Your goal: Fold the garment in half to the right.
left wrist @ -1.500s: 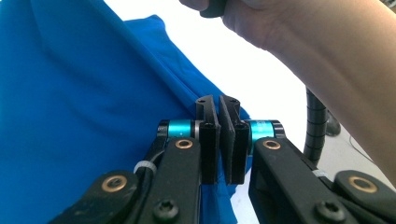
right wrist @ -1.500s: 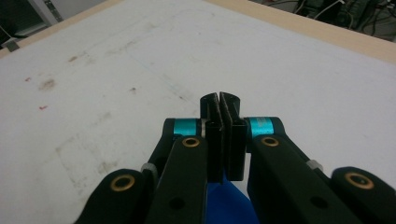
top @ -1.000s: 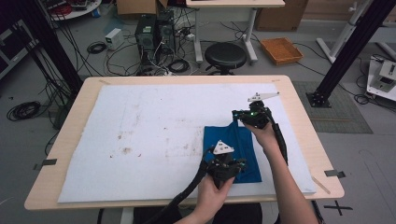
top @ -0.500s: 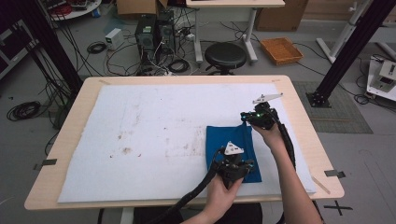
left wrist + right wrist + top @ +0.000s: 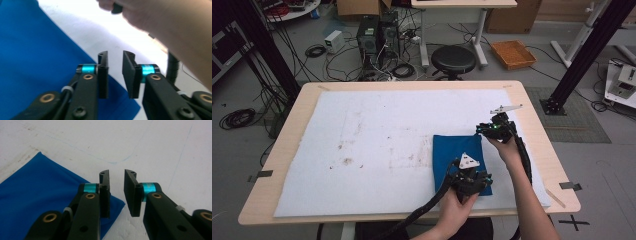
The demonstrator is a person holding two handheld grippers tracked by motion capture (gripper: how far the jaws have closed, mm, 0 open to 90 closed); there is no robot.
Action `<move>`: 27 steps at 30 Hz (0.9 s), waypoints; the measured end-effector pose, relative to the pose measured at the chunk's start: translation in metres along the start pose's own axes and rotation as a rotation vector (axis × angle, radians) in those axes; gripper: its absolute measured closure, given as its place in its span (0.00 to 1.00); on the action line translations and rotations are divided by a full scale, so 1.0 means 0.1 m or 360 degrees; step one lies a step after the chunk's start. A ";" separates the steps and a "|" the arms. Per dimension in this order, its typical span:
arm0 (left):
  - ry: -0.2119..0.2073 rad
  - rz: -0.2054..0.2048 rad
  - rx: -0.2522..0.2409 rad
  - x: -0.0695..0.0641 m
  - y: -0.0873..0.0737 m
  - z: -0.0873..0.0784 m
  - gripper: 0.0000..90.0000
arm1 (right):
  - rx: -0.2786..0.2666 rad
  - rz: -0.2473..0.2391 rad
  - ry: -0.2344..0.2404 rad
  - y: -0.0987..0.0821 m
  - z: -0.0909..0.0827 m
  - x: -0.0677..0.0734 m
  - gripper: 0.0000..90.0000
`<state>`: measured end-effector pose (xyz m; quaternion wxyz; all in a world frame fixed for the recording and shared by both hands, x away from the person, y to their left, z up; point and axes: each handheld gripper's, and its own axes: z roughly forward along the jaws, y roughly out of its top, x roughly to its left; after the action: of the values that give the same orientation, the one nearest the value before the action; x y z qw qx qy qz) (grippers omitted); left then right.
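Note:
A folded blue cloth (image 5: 452, 152) lies flat on the white mat (image 5: 377, 145), right of the table's middle. My left gripper (image 5: 473, 177) hovers at the cloth's near right corner. In the left gripper view its jaws (image 5: 115, 53) have just been opening; they stand a little apart above the cloth's edge (image 5: 37, 50), with nothing between the pads. My right gripper (image 5: 493, 129) sits at the cloth's far right corner. Its jaws (image 5: 117, 172) have also just been opening and stand apart over bare mat, with the cloth corner (image 5: 37, 187) beside and below them.
The mat covers most of the wooden table (image 5: 532, 105) and is stained near its centre (image 5: 347, 161). The person's right hand (image 5: 160, 17) is close ahead of the left gripper. On the floor beyond the table are a stool (image 5: 453, 59), computer cases and cables.
Both grippers have shifted a little to the right along the cloth's right edge. Their jaws, shut before, now stand apart with the cloth lying free beneath them.

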<state>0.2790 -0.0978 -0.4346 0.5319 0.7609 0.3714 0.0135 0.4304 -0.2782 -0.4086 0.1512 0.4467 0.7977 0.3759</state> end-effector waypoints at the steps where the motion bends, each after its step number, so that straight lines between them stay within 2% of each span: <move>1: 0.0004 0.0003 -0.0020 0.00 0.02 -0.04 0.77 | 0.0005 0.0041 0.0011 -0.01 0.00 -0.01 0.77; 3: 0.0029 0.0028 -0.0054 0.02 0.07 -0.15 0.73 | -0.0002 0.0117 0.0044 -0.02 0.00 -0.01 0.74; 6: 0.0070 0.0064 -0.0097 0.10 0.13 -0.36 0.70 | 0.0002 0.0173 0.0077 -0.02 -0.01 0.07 0.76; 9: 0.0130 0.0079 -0.0150 0.23 0.19 -0.66 0.69 | 0.0025 0.0192 0.0052 -0.08 0.00 0.15 0.80; 12: 0.0218 0.0090 -0.0200 0.40 0.21 -0.95 0.69 | 0.0040 0.0245 0.0019 -0.18 0.05 0.14 0.84; 14: 0.0255 0.0065 -0.0213 0.53 0.21 -1.13 0.69 | 0.0033 0.0229 0.0018 -0.23 0.06 0.13 0.96; 17: 0.0323 0.0037 -0.0254 0.71 0.17 -1.39 0.69 | 0.0005 0.0185 -0.0017 -0.26 0.04 0.12 1.00; 23: 0.0399 -0.0033 -0.0293 0.98 0.04 -1.74 0.69 | -0.0065 0.0158 -0.0073 -0.27 0.00 0.06 0.98; 24: 0.0404 -0.0036 -0.0294 1.00 0.02 -1.79 0.69 | -0.0065 0.0159 -0.0090 -0.27 0.00 0.06 0.90; 27: 0.0425 -0.0045 -0.0304 1.05 -0.04 -1.89 0.69 | -0.0060 0.0175 -0.0115 -0.29 -0.03 0.04 0.82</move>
<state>0.2744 0.1152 -0.3956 0.5478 0.6929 0.4466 0.1423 0.4091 -0.2852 -0.4274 0.1675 0.5003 0.7586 0.3823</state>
